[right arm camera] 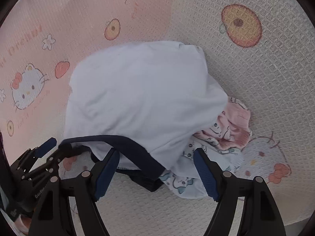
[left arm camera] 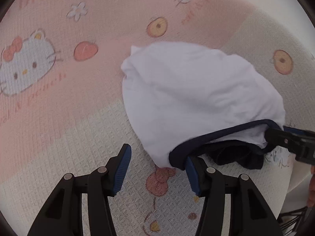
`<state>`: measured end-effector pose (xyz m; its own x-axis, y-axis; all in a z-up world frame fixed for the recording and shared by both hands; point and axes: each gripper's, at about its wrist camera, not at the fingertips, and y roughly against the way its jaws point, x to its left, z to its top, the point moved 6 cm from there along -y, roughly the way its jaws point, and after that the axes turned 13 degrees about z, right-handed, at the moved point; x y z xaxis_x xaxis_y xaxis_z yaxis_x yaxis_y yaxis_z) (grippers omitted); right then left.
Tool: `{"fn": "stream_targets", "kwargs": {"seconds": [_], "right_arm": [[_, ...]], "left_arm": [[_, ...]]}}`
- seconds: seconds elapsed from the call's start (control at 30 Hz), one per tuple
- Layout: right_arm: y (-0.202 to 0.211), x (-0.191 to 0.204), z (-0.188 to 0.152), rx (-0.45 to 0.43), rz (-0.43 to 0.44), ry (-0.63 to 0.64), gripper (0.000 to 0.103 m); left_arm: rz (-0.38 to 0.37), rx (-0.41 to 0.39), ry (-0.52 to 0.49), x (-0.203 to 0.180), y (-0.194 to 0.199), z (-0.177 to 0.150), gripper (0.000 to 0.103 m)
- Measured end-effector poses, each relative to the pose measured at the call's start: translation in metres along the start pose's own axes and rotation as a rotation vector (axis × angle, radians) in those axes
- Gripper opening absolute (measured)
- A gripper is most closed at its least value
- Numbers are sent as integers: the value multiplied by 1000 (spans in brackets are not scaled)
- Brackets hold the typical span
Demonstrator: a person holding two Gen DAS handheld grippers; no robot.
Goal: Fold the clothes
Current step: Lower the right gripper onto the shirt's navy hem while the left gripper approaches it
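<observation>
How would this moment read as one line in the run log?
step: fold clothes | left claw: open, at navy hem | right claw: open, astride hem | white garment: bunched on mat, unfolded

This looks like a home, most likely a bedroom or a child's room. The whole working surface is a soft quilted bed cover, stitched in a fine grid and banded in pink and cream. Printed on the cover are cartoon cat faces with red bows, small white flowers, peach and orange fruit shapes and pink lettering that partly reads "Dream". On the cover lie household clothes: a white garment with dark navy trim, and just beside it, partly under its edge, a small crumpled pink and pale cloth with cartoon prints.
</observation>
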<state>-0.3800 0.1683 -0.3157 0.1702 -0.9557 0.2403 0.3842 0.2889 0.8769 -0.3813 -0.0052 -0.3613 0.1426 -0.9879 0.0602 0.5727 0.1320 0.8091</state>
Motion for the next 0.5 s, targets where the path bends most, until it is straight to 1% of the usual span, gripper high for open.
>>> {"fn": "stream_targets", "kwargs": {"seconds": [0.03, 0.07, 0.1, 0.13, 0.17, 0.2, 0.23, 0.3, 0.4, 0.5], "right_arm": [[0, 1, 0, 3, 4, -3, 77], [0, 3, 9, 17, -26, 12, 75], [0, 5, 17, 30, -57, 26, 72], [0, 7, 26, 43, -87, 40, 68], [-1, 8, 25, 50, -110, 47, 65], [-1, 8, 25, 56, -133, 54, 64], [-1, 8, 26, 55, -146, 55, 63], [1, 7, 27, 51, -171, 58, 61], [2, 6, 30, 45, -208, 62, 60], [5, 5, 33, 39, -245, 65, 59]], "left_arm": [[14, -2, -29, -4, -1, -1, 50], [28, -3, -59, -8, -1, -2, 50], [32, 0, -70, -10, -3, -6, 50], [22, 4, -67, -6, -6, -3, 48], [5, 8, -59, -7, -6, -4, 46], [2, 11, -48, -6, -9, -4, 42], [0, 13, -37, -4, -12, -4, 40], [38, 2, -4, -1, -13, -2, 40], [71, 2, 37, -2, -19, 6, 39], [96, 47, 40, -5, -33, 3, 39]]}}
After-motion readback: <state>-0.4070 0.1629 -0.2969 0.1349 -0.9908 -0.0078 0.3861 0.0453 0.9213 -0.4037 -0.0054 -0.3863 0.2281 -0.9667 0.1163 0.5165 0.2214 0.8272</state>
